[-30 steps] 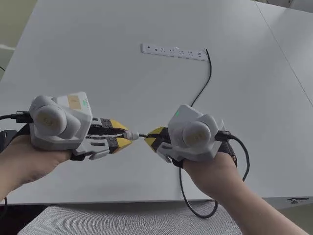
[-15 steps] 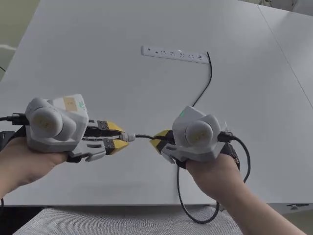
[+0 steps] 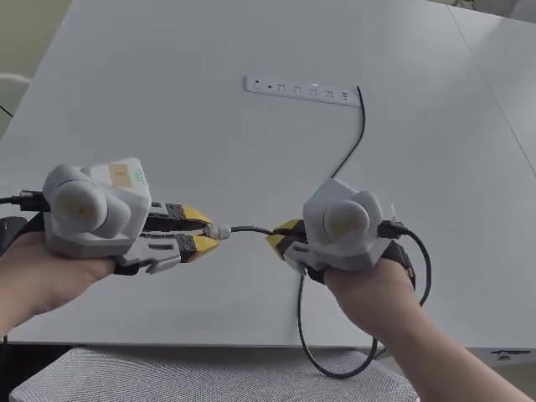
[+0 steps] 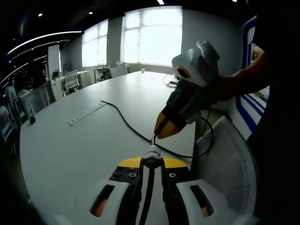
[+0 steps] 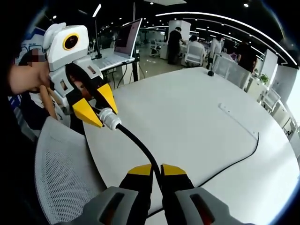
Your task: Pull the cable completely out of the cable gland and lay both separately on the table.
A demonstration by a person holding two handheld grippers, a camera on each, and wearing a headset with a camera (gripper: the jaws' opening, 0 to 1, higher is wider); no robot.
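Left hand-held gripper (image 3: 209, 233) clamps cable gland (image 3: 220, 232), facing right hand-held gripper (image 3: 280, 239) pinching the cable (image 3: 251, 229).

A white power strip (image 3: 302, 90) is seen lying flat, with a black cord (image 3: 362, 126) leaving its right-hand end. Well apart from the power strip, on the near side, a grey mesh chair back (image 3: 209, 378) is shown. Beyond the power strip, bright windows (image 4: 151, 37) and white office chairs (image 4: 70, 80) are seen. An open laptop (image 5: 125, 41) and standing people (image 5: 174, 44) are found far from it.
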